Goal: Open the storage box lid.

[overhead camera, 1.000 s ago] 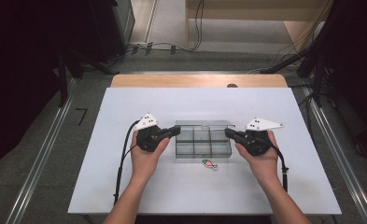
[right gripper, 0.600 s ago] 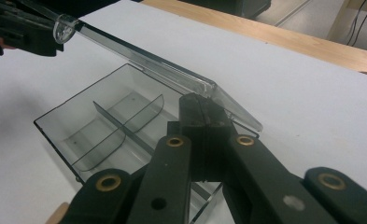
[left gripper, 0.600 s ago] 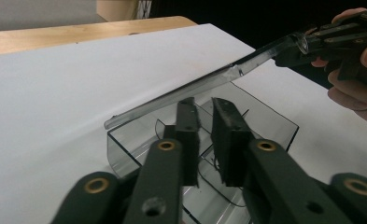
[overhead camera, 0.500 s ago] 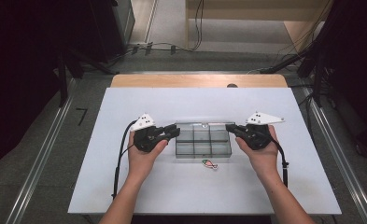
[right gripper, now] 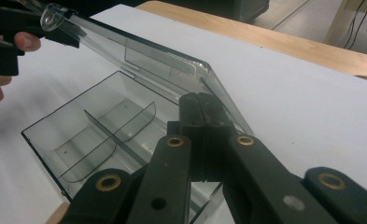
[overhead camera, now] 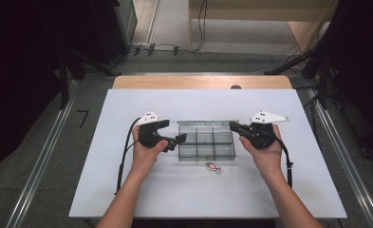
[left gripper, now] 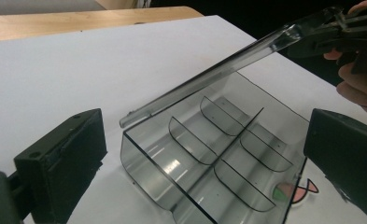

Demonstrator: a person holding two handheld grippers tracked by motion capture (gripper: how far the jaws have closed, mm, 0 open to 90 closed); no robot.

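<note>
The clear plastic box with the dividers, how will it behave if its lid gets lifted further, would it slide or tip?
The box looks thin-walled and empty, so probably light; it may slide or lift off the white table. The lid, pinched at one edge by the right gripper, seems stiff but might flex. The left gripper is open beside the box, not bracing it.

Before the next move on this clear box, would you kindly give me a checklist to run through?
1. Right gripper shut on the lid edge: ok.
2. Lid raised and tilted over the box: ok.
3. Left gripper steadying the box: not ok; it is open at the box's end.
4. Compartments empty: ok.
5. Fish on the table, outside the box and apart from both grippers: ok.
6. Hinge sound: cannot tell.
</note>
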